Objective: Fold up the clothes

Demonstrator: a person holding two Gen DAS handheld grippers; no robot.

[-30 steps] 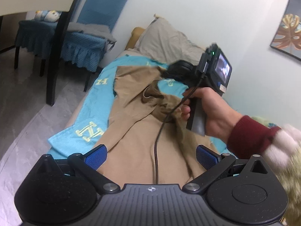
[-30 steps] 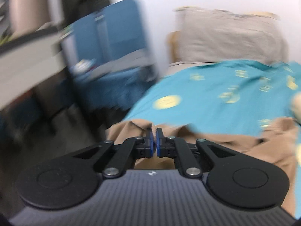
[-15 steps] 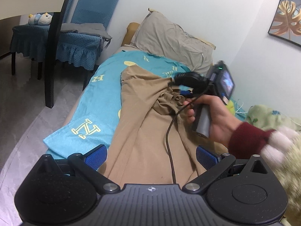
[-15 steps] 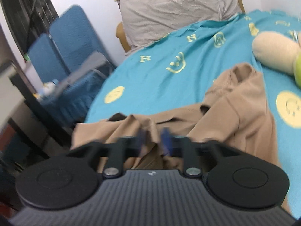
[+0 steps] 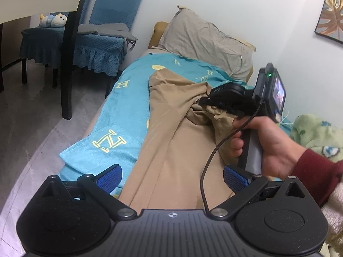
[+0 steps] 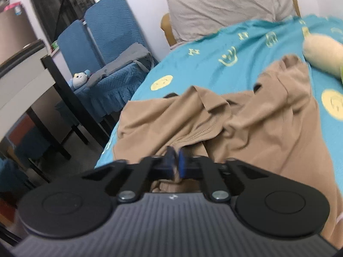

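A tan garment point(image 5: 171, 141) lies crumpled along the teal bedspread point(image 5: 126, 115); it also shows in the right wrist view point(image 6: 257, 128). My left gripper point(image 5: 172, 176) is open and empty above the garment's near end. My right gripper point(image 6: 176, 163) is shut on a bunched fold of the tan garment. In the left wrist view the right gripper point(image 5: 205, 101) is held at the garment's middle right, pinching cloth.
A grey pillow point(image 5: 205, 42) lies at the bed's head. Blue chairs point(image 5: 103, 36) and a dark table leg point(image 5: 66, 68) stand left of the bed. A beige plush toy point(image 6: 321, 53) and a green blanket point(image 5: 317, 132) lie on the right.
My right gripper has closed on a fold of the garment after opening briefly half a second ago. The garment has been pulled flatter along the bed. The left gripper stays open.
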